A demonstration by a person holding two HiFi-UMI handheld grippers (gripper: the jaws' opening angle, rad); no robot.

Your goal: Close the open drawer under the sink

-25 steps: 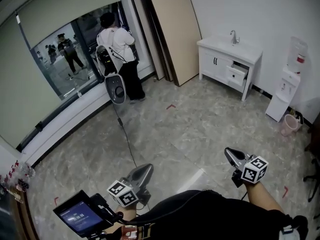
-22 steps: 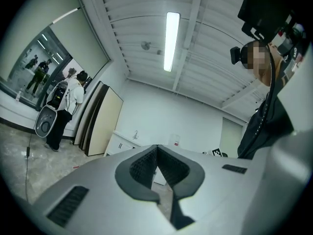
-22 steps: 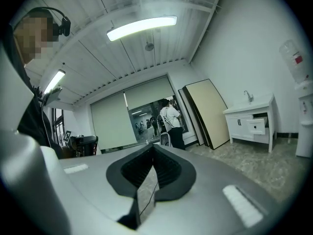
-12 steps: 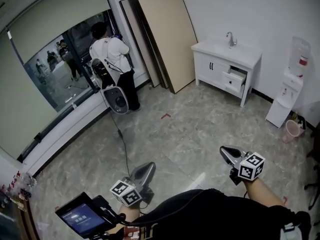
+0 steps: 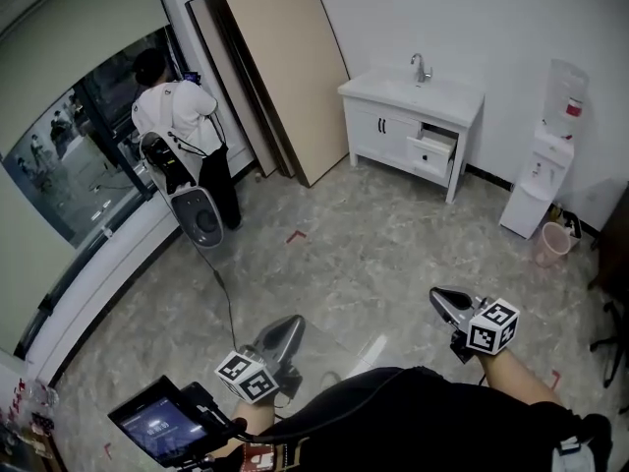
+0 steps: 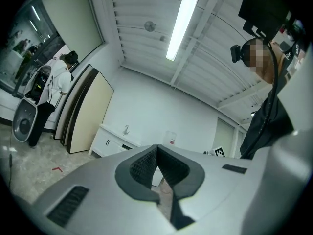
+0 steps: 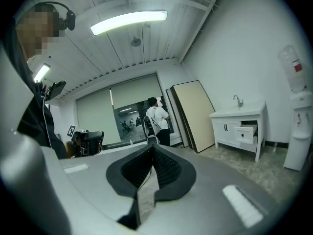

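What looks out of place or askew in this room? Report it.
The white drawer on the right side of the white sink cabinet stands pulled out, while its doors are shut. Left of it, large beige and dark flat panels lean loose against the wall. Nothing looks spilled or broken.

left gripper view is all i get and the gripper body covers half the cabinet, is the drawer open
observer: yes, the head view shows the drawer pulled out on the right side of the cabinet, under the sink.
operator: right gripper holding anything
observer: no, the right gripper has its jaws together with nothing between them.
operator: are we close enough to push it
observer: probably not. In the head view a wide stretch of floor lies between the right gripper and the cabinet.
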